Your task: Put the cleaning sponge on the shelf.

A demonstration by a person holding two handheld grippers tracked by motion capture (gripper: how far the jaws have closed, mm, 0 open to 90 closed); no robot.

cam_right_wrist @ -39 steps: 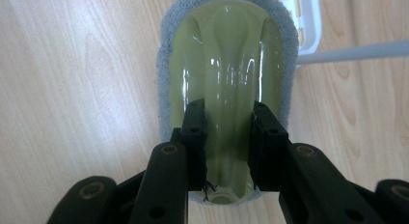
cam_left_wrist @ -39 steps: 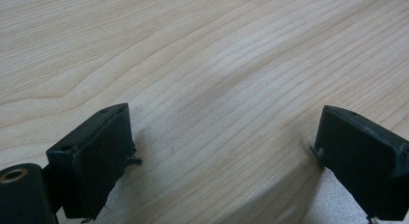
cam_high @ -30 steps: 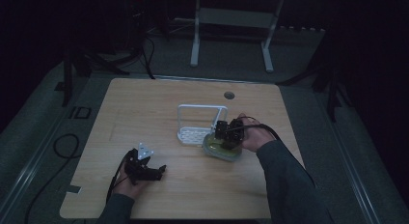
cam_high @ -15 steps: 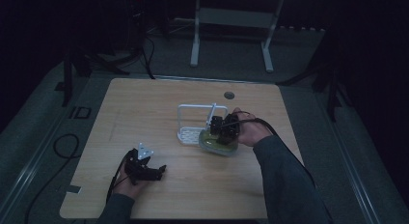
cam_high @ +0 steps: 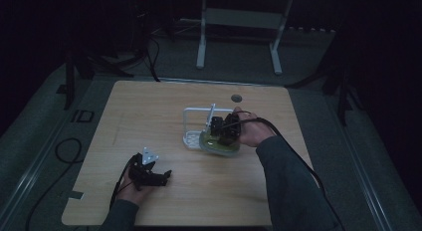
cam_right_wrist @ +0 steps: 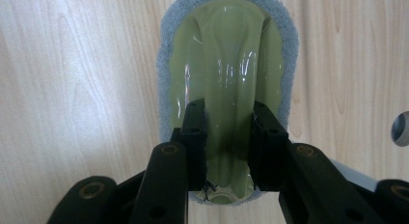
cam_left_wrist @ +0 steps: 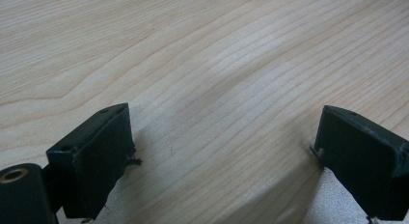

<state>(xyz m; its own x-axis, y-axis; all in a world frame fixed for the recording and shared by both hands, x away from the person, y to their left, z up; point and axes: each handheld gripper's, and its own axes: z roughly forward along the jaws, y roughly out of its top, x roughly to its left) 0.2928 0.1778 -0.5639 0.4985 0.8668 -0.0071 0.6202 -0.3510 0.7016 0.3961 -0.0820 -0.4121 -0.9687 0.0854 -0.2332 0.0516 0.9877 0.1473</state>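
Observation:
An olive-green glossy scrubber (cam_right_wrist: pixel 224 55) with a grey sponge rim lies flat on the wooden table. My right gripper (cam_right_wrist: pixel 227 119) is shut on its raised middle ridge, one jaw on each side. In the high view the scrubber (cam_high: pixel 219 145) sits right of centre against a white wire rack (cam_high: pixel 191 113), under the right gripper (cam_high: pixel 225 129). My left gripper (cam_high: pixel 158 177) rests low at the front left of the table. Its jaws stand wide apart in the left gripper view (cam_left_wrist: pixel 222 132), with only bare wood between them.
A round grey grommet (cam_high: pixel 236 98) sits in the table (cam_high: pixel 149 116) behind the rack. A white piece of the rack (cam_right_wrist: pixel 359 176) shows at the right gripper's side. Cables trail off the front left edge. A white stand (cam_high: pixel 239 22) is on the floor beyond.
My right gripper and the green scrubber have shifted a little left and away, closer to the white rack. The left gripper has stayed put.

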